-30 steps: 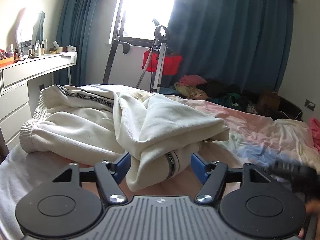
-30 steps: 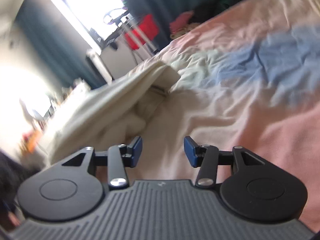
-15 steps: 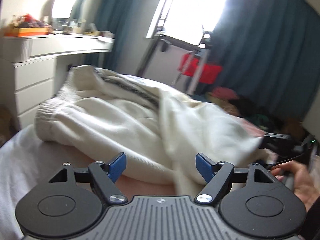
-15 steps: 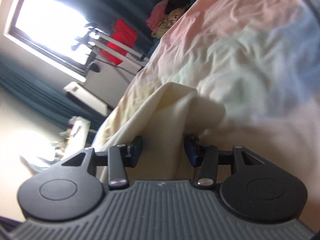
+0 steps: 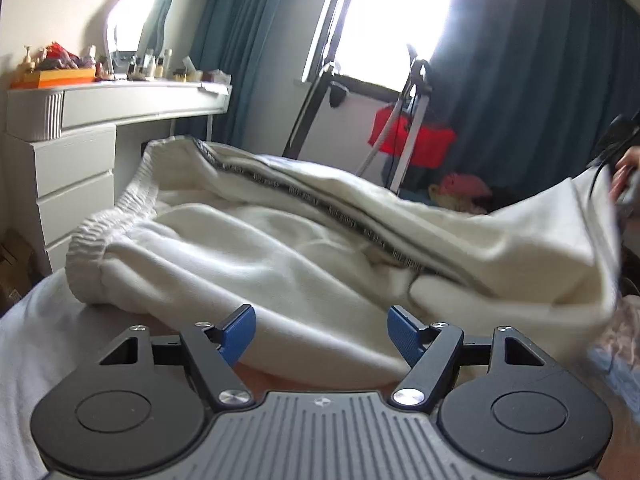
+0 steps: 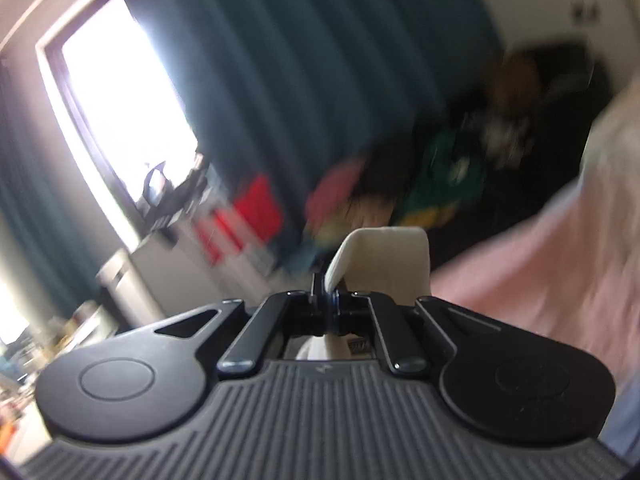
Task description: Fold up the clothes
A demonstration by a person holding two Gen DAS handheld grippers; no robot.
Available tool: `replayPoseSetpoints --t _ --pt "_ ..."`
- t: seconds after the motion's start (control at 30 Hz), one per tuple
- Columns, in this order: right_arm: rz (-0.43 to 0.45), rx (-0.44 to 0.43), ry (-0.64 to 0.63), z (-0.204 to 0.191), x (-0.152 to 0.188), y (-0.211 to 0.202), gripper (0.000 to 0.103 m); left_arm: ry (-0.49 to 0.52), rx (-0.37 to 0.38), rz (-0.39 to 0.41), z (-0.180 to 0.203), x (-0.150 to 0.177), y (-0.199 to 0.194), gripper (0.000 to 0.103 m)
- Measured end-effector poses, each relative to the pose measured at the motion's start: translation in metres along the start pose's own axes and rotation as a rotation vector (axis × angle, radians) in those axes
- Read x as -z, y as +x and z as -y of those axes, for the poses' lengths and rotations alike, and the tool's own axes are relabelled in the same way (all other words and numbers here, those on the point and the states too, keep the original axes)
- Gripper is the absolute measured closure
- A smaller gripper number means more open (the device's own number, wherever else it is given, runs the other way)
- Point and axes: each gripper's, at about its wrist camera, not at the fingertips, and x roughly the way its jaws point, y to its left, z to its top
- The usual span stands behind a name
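Cream sweatpants [image 5: 280, 248] with a dark striped side band lie on the bed, elastic waistband at the left. My left gripper [image 5: 320, 330] is open and empty, just in front of the fabric's near edge. My right gripper [image 6: 326, 292] is shut on the leg end of the sweatpants [image 6: 384, 256] and holds it lifted above the bed. In the left wrist view that lifted leg end [image 5: 576, 240] hangs at the right, with the person's hand [image 5: 626, 172] behind it.
A white dresser [image 5: 80, 152] with bottles and a mirror stands at the left. A window, teal curtains and a stand with a red bag [image 5: 412, 140] are behind the bed. A pile of clothes [image 6: 440, 184] lies beyond the pink bedsheet [image 6: 540, 260].
My right gripper has closed on the leg end of the sweatpants and lifted it up and to the right, which unfolds the leg. My left gripper stayed open and drew slightly back.
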Motion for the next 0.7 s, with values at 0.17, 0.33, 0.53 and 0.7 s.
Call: replayPoseSetpoints --t 0.17,0.33,0.53,0.7 --pt "0.127 0.105 -0.029 0.055 -0.055 -0.033 0.098 -0.052 0.020 -0.048 -0.008 -0.002 0.009 0.029" --pt "0.039 0.160 0.015 0.163 -0.042 -0.079 0.098 -0.058 0.044 -0.136 -0.007 -0.005 0.020 0.029" --pt "-0.153 0.248 0.141 0.275 0.023 -0.135 0.098 -0.033 0.024 -0.163 -0.003 -0.006 0.012 0.028" --pt "-0.290 0.256 0.263 0.319 0.075 -0.174 0.097 -0.130 0.125 -0.323 -0.013 -0.015 0.022 0.027"
